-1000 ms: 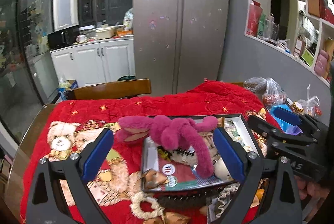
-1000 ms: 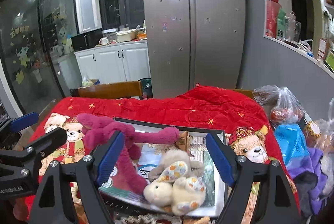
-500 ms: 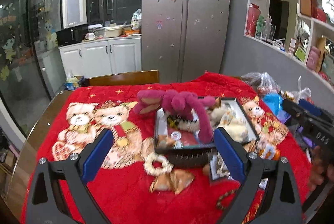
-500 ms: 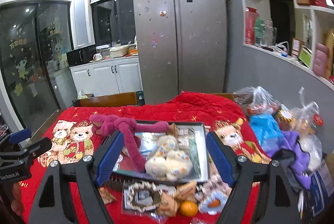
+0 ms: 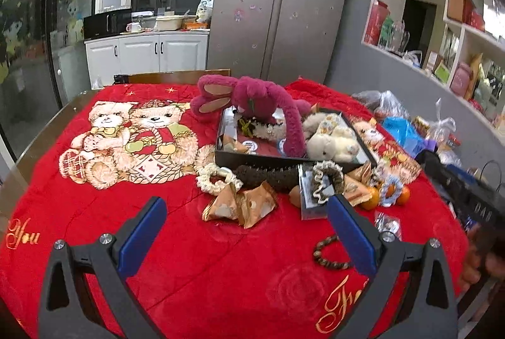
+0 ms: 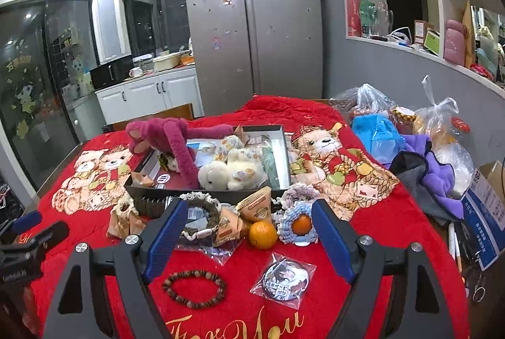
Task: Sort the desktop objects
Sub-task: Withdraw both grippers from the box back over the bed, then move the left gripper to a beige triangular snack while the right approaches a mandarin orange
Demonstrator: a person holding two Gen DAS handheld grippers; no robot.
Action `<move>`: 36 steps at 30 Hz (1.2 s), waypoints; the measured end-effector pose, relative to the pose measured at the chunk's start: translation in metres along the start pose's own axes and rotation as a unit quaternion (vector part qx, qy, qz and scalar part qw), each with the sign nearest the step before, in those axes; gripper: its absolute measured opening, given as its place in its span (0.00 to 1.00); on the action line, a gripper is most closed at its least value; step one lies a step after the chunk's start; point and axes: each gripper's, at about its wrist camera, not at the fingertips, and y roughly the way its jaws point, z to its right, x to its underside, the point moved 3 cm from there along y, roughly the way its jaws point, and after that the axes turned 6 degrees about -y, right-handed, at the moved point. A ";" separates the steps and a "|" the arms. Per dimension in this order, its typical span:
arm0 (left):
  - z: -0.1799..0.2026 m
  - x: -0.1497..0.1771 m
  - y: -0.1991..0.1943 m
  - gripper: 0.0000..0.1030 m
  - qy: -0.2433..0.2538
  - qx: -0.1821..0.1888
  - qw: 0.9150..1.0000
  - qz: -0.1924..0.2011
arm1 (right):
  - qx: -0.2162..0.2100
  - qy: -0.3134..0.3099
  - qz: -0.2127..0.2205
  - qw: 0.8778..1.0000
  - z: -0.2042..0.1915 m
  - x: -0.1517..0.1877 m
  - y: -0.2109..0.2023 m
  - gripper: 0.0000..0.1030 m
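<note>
A black tray (image 5: pixel 252 160) (image 6: pixel 208 194) on the red blanket holds a pink long-armed plush (image 5: pixel 262 100) (image 6: pixel 176 136), a cream plush bunny (image 5: pixel 331 141) (image 6: pixel 230 171) and small items. In front of it lie snack packets (image 5: pixel 240 203) (image 6: pixel 257 208), scrunchies (image 5: pixel 214 178) (image 6: pixel 202 212), a dark hair clip (image 5: pixel 268 176), two oranges (image 6: pixel 263 234), a bead bracelet (image 6: pixel 194 287) (image 5: pixel 328 253) and a bagged badge (image 6: pixel 284 275). My left gripper (image 5: pixel 246 228) is open and empty, held back near the table's front. My right gripper (image 6: pixel 249 228) is open and empty above the oranges' near side.
Plastic bags, a blue bag (image 6: pixel 375 133) and purple and grey cloths (image 6: pixel 435 181) crowd the table's right side. A wooden chair (image 5: pixel 176 76) stands behind the table. A fridge (image 6: pixel 252 23) and white cabinets are beyond. A box (image 6: pixel 486 206) sits at far right.
Both grippers have pulled back and up from the tray toward the table's near edge. The items in front of the tray have come into view. Both stay open and empty.
</note>
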 end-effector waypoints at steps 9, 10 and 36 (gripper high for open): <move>-0.004 0.001 0.024 1.00 0.005 -0.014 1.000 -0.013 | -0.011 -0.024 -0.003 1.000 -0.005 0.008 0.006 0.81; -0.005 0.002 0.026 1.00 0.007 -0.015 1.000 -0.014 | -0.010 -0.026 -0.005 1.000 -0.006 0.009 0.009 0.81; -0.033 0.018 0.137 0.99 0.070 -0.080 0.991 -0.083 | -0.021 -0.017 -0.108 0.994 0.012 0.040 0.112 0.81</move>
